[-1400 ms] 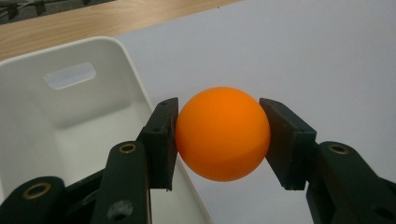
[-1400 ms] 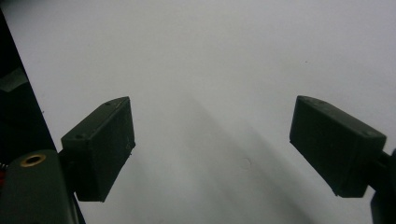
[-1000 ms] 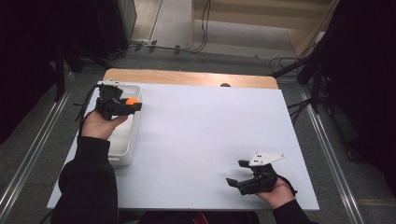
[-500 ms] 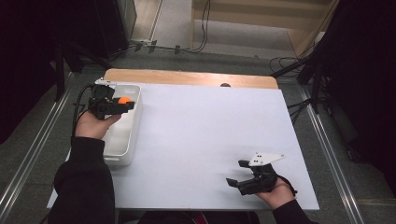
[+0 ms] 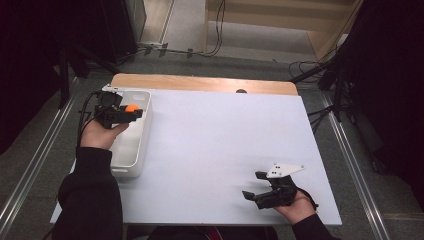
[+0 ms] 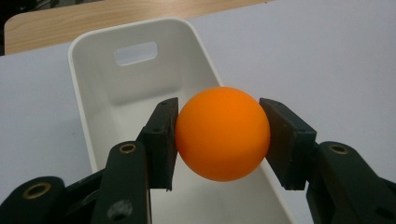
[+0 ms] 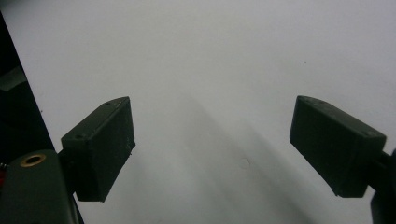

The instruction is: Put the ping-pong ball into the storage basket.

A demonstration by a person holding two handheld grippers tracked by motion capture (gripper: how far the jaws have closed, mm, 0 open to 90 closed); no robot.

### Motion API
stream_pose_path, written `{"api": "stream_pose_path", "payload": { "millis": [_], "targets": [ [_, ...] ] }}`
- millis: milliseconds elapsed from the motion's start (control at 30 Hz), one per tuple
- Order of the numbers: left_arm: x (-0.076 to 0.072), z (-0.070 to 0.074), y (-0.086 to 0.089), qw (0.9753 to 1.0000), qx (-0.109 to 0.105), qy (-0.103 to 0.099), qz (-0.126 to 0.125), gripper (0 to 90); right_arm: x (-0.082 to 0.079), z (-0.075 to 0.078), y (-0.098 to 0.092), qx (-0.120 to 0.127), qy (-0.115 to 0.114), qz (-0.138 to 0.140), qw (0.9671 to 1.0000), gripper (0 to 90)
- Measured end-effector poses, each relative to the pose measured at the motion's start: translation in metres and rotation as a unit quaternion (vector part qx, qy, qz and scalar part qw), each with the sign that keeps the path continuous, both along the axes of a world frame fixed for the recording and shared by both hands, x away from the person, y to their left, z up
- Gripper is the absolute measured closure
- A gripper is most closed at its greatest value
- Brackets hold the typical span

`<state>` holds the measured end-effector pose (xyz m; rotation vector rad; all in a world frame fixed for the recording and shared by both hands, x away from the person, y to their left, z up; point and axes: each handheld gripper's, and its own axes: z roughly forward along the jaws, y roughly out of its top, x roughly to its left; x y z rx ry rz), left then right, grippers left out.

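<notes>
Surface: white table top (image 5: 225, 150) with a wooden strip along its far edge, dark floor and cables beyond.
Bin: white plastic bin (image 5: 131, 150) with a handle slot, lying lengthwise at the table's left edge.
Ball: orange ball (image 6: 222, 133), pinched between the two black jaws, hanging above the bin's inside.
Left gripper: left gripper (image 5: 131, 110) clamped on the ball, over the far part of the bin.
Change: a second ago the same gripper held the ball nearer the bin's middle; it has since travelled toward the bin's far end, grip unchanged.
Meaning: likely the carry is all but done and the release into the bin is what remains; spreading the jaws here should drop the ball inside the walls.
Right gripper: right gripper (image 5: 260, 192) rests at the near right of the table, jaws spread wide with nothing between them, unmoved.
</notes>
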<state>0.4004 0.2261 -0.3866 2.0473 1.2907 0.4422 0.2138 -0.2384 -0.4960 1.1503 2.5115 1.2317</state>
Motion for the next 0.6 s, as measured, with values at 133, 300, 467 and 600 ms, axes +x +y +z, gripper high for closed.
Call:
{"api": "stream_pose_path", "payload": {
  "millis": [133,300,467,600],
  "targets": [
    [0.001,-0.002,0.001,1.0,0.005,0.001,0.002,50.1,0.0,0.0,0.0,0.0,0.0,0.0,1.0,12.7],
    [0.002,-0.005,0.002,0.9999,0.005,0.004,0.01,50.1,0.0,0.0,0.0,-0.001,-0.002,0.001,1.0,12.7],
    [0.004,-0.009,0.004,0.9998,0.005,0.012,0.012,50.1,0.0,0.0,0.0,0.0,0.0,0.0,1.0,12.7],
    [0.005,-0.013,0.005,0.9997,0.005,0.016,0.015,50.1,0.0,0.0,0.001,0.001,0.0,-0.002,1.0,12.7]
  ]
}}
